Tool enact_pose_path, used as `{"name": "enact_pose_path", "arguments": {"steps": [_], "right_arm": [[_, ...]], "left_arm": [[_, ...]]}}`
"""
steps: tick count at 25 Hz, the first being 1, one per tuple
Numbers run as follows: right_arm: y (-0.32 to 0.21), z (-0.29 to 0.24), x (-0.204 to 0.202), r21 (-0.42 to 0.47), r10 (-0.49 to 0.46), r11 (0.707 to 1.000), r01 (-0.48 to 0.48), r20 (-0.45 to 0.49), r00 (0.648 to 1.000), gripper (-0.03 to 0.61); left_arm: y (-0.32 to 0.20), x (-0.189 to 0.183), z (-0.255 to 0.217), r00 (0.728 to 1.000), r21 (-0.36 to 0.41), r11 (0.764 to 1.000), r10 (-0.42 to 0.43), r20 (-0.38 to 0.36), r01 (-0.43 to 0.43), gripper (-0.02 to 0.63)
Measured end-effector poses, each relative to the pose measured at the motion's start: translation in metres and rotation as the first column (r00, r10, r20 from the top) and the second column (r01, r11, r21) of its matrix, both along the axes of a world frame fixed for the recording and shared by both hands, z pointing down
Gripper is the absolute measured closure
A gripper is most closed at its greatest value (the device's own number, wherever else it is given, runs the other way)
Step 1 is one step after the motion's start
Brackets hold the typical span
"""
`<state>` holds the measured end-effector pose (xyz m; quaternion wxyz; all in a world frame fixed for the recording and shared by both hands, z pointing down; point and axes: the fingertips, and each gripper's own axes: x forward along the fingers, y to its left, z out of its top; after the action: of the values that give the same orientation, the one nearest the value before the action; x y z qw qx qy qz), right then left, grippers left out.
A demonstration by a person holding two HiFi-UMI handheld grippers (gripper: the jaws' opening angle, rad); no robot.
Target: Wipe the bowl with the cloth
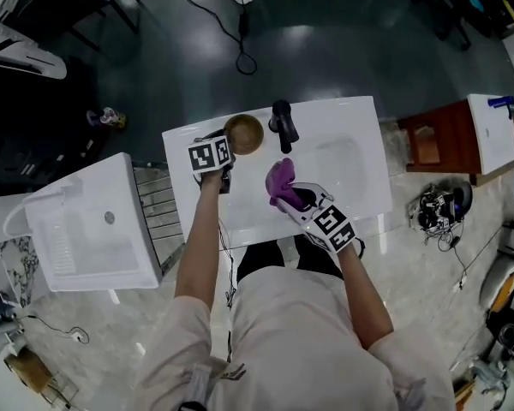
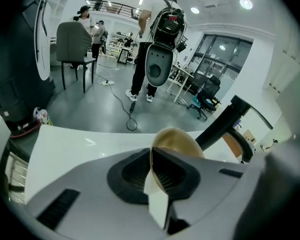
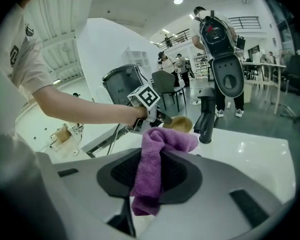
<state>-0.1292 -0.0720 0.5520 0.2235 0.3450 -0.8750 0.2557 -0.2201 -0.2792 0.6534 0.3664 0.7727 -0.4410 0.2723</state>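
Observation:
A round wooden bowl is at the back left of the white sink counter. My left gripper is shut on its rim. In the left gripper view the bowl stands on edge, its thin rim pinched between the jaws of the left gripper. My right gripper hovers over the basin, right of the bowl and apart from it. It is shut on a purple cloth. In the right gripper view the cloth bunches up between the jaws of the right gripper, with the bowl beyond it.
A black faucet stands just right of the bowl, at the counter's back edge. A second white sink unit and a wire rack are on the left. A red-brown cabinet stands right. Cables lie on the floor, and people stand beyond.

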Motion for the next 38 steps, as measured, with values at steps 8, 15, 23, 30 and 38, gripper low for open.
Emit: {"name": "enact_pose_path", "arguments": {"steps": [8, 15, 23, 30, 38], "right_arm": [[0.011, 0.007, -0.001, -0.032, 0.096, 0.995, -0.097, -0.017, 0.995, 0.489], [0.015, 0.02, 0.014, -0.066, 0.125, 0.99, -0.127, -0.029, 0.992, 0.489], [0.016, 0.007, 0.032, -0.021, 0.156, 0.988, -0.156, -0.012, 0.988, 0.489], [0.008, 0.012, 0.04, 0.035, 0.176, 0.984, -0.175, -0.014, 0.984, 0.489], [0.028, 0.017, 0.038, 0.059, 0.144, 0.988, -0.143, 0.001, 0.99, 0.489]], "left_arm": [[-0.009, -0.001, 0.0, 1.0, 0.001, 1.0, -0.009, -0.008, 0.009, 0.589], [-0.017, -0.011, 0.0, 0.999, 0.016, 0.999, -0.051, -0.018, 0.051, 0.545], [-0.017, -0.048, -0.044, 0.987, 0.125, 0.979, -0.162, -0.005, 0.161, 0.515], [0.082, -0.045, -0.085, 0.987, 0.267, 0.957, -0.138, 0.085, 0.111, 0.515], [0.186, 0.006, -0.099, 0.986, 0.332, 0.943, -0.062, 0.152, 0.008, 0.517]]}}
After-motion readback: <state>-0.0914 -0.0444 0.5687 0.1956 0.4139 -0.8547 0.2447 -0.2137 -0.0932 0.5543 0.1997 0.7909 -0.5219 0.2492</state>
